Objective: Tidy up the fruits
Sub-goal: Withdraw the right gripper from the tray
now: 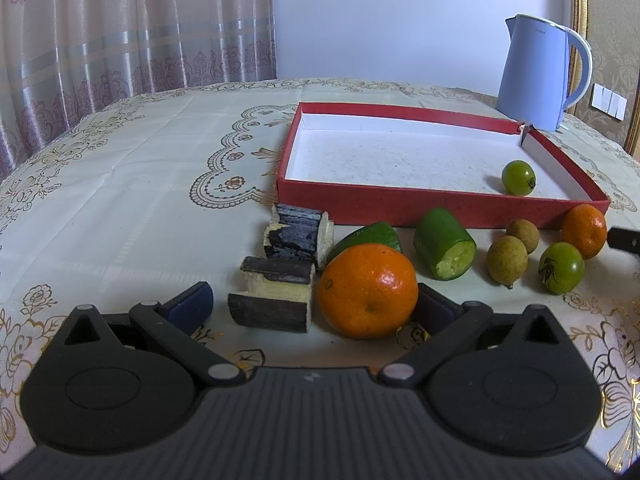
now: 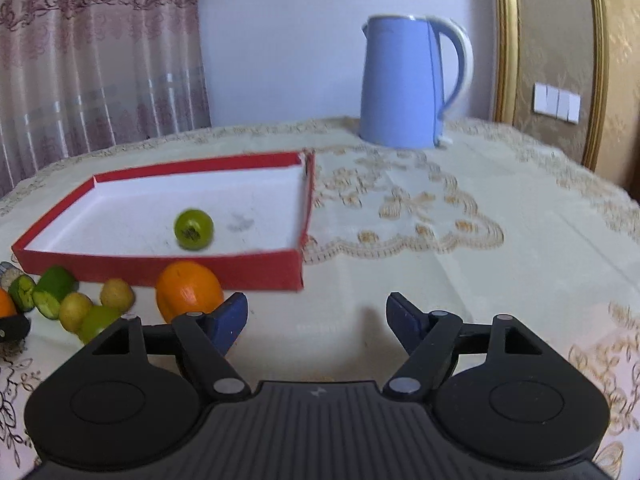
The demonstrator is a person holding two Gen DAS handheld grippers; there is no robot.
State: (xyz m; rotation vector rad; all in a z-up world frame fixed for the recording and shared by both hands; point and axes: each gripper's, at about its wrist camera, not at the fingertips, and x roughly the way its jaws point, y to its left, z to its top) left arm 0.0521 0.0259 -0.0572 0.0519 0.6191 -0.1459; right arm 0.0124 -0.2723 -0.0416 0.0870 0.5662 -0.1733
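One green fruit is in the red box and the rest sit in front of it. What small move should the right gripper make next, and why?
Probably shift left toward the small orange: the right gripper is open and empty, that fruit lies nearest, outside the red box.

No legible text or labels anywhere.

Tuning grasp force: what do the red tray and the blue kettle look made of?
Red tray: looks like cardboard, matte red paper outside, white speckled liner inside; the far right corner is split open, which suggests thin board.
Blue kettle: probably smooth plastic, satin pale-blue shell with a white-edged handle; a painted metal body can't be ruled out from these views.
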